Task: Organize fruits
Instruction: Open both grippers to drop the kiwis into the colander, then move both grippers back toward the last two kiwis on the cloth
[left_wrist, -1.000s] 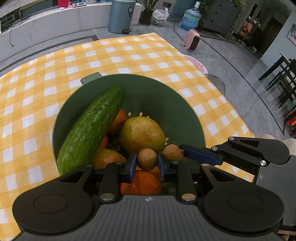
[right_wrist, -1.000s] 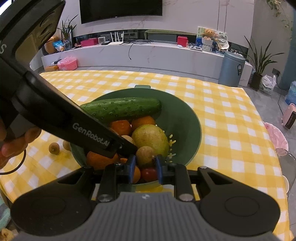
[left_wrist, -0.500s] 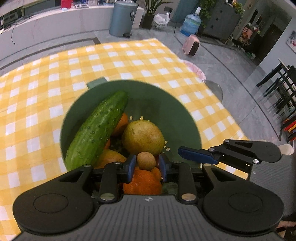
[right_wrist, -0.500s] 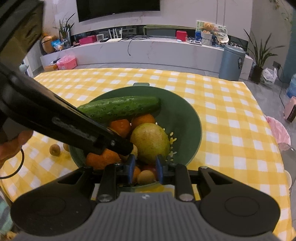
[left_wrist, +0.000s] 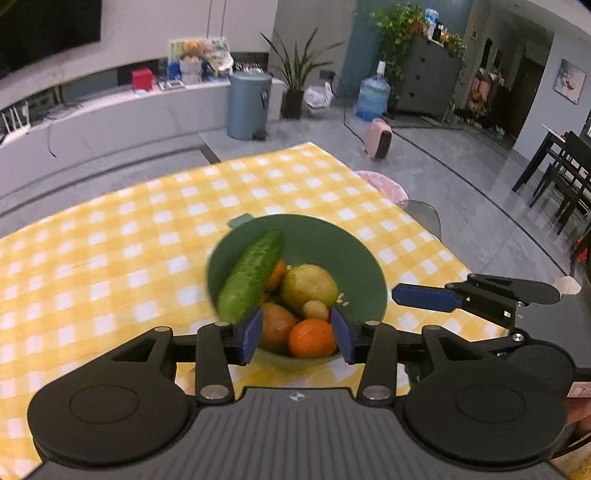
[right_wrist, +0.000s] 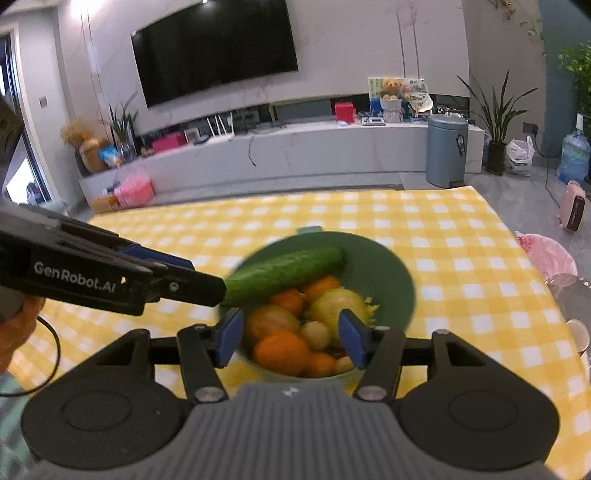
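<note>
In the left wrist view, the left gripper hung above the near rim of the green bowl, its jaws opening and standing moderately apart with nothing pressed between the blue pads; the fruit seen between them lay lower, inside the bowl. The bowl sat on the yellow checked tablecloth and served as the collecting place, so everything was heaped there: one cucumber leaning against the bowl's left wall, one large yellow-green pear-like fruit at its centre, one small round brown fruit just in front of that, one brownish fruit and at least two orange ones. The right gripper reached in beside the bowl's right rim.

In the right wrist view, the right gripper also hovered over the bowl's near rim, jaws opening, medium-wide and empty. Here the cucumber lay across the bowl's back, with about four orange fruits, the pear-like fruit and two small pale round ones countable, though blur made that tally uncertain. The left gripper crossed left of the bowl. Both empty grippers above a full bowl suggested a drop just made.
</note>
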